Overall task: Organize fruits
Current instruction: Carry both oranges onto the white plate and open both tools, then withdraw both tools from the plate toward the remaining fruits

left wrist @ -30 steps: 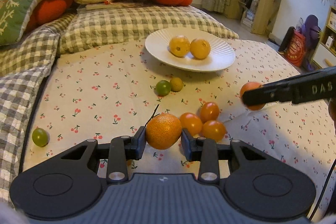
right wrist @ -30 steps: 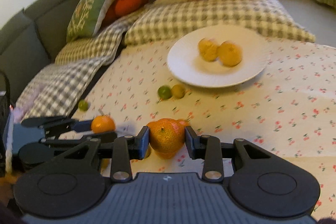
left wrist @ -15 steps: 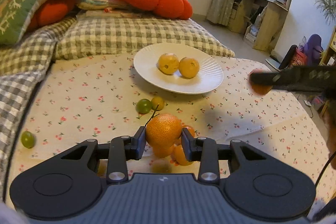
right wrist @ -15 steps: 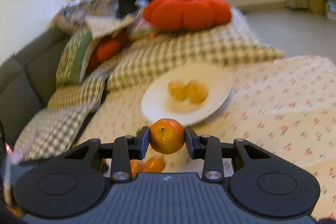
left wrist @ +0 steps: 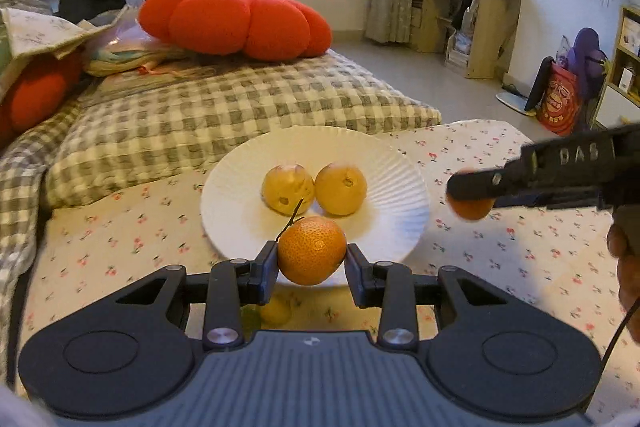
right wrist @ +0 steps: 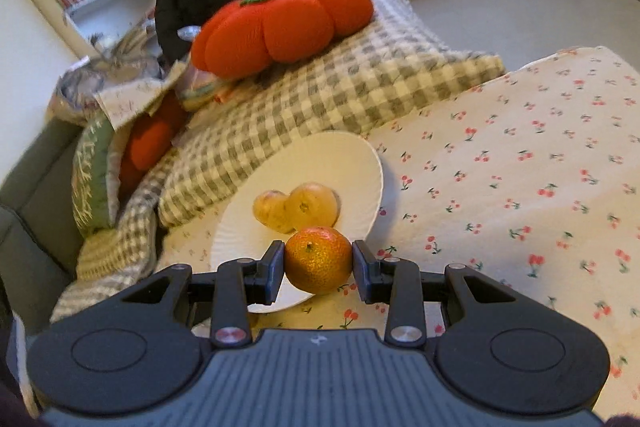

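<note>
My left gripper (left wrist: 312, 269) is shut on an orange tangerine (left wrist: 311, 250) with a thin stem, held over the near rim of the white plate (left wrist: 376, 163). Two yellow fruits (left wrist: 341, 189) lie side by side on that plate. In the right wrist view my right gripper (right wrist: 318, 269) is shut on another tangerine (right wrist: 317, 259), just in front of the plate (right wrist: 340, 159) and its two yellow fruits (right wrist: 312, 205). From the left wrist view the right gripper (left wrist: 472, 193) reaches in from the right beside the plate with its tangerine (left wrist: 470, 209).
The plate rests on a cherry-print cloth (left wrist: 520, 259). A checked cushion (left wrist: 224, 107) and a red pumpkin pillow (left wrist: 236, 19) lie behind it. A small yellow fruit (left wrist: 276, 311) shows under the left gripper. A hand (left wrist: 628, 259) is at the right edge.
Both grippers have travelled forward to the plate, each keeping its tangerine. The loose fruits on the cloth have dropped out of sight below them. The right gripper has rolled.
</note>
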Motion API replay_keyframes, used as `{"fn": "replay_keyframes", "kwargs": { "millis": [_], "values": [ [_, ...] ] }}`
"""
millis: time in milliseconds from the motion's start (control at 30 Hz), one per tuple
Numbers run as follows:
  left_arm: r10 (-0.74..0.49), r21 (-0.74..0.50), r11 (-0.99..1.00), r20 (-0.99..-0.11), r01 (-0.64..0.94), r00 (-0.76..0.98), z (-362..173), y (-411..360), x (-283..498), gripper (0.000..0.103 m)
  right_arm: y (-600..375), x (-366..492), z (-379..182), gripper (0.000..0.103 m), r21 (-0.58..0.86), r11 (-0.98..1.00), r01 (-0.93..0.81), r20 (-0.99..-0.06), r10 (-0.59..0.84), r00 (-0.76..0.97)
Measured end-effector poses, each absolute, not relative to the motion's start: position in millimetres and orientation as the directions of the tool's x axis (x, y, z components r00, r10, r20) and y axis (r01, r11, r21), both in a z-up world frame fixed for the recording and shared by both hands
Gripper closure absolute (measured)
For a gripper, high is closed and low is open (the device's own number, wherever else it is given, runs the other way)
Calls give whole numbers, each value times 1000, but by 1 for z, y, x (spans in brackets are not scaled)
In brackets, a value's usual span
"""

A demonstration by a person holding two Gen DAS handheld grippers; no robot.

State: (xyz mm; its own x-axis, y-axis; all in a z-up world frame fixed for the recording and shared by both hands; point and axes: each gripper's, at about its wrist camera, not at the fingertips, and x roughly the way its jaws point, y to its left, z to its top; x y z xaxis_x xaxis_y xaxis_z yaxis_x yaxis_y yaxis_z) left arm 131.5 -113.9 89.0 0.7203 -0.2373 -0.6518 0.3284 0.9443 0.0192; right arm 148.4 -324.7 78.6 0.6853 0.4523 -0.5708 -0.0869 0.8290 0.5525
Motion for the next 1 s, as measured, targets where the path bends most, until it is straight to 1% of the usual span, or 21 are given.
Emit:
{"fn": "replay_keyframes", "kwargs": {
  "millis": [167, 367, 567, 633, 700, 767, 900, 1000],
  "values": [
    [-247, -17, 948, -667, 317, 703, 75, -108, 152, 76, -314, 161, 75, 70, 526, 843, -114, -576, 451, 682],
    [-257, -32, 947, -675, 320, 692, 63, -106, 165, 75, -299, 172, 66, 70, 480, 867, -139, -606, 441, 662],
    [-259, -24, 943, -679, 332, 686, 58, -108, 169, 75, -292, 172, 65, 68, 468, 871, -147, -613, 440, 656],
    [-265, -27, 940, -682, 339, 682, 58, -107, 169, 74, -291, 171, 67, 67, 474, 868, -149, -609, 445, 657],
    [-273, -39, 940, -684, 340, 677, 61, -104, 168, 73, -292, 170, 70, 64, 488, 861, -145, -601, 452, 660],
    [-282, -51, 939, -680, 340, 677, 66, -101, 165, 70, -294, 168, 75, 64, 506, 850, -142, -588, 461, 664],
    [-270, -52, 946, -673, 320, 689, 77, -88, 157, 67, -298, 165, 82, 63, 541, 832, -123, -572, 472, 671],
    [-261, -76, 955, -669, 286, 695, 88, -73, 150, 66, -298, 160, 90, 62, 553, 823, -127, -558, 480, 677]
  ]
}}
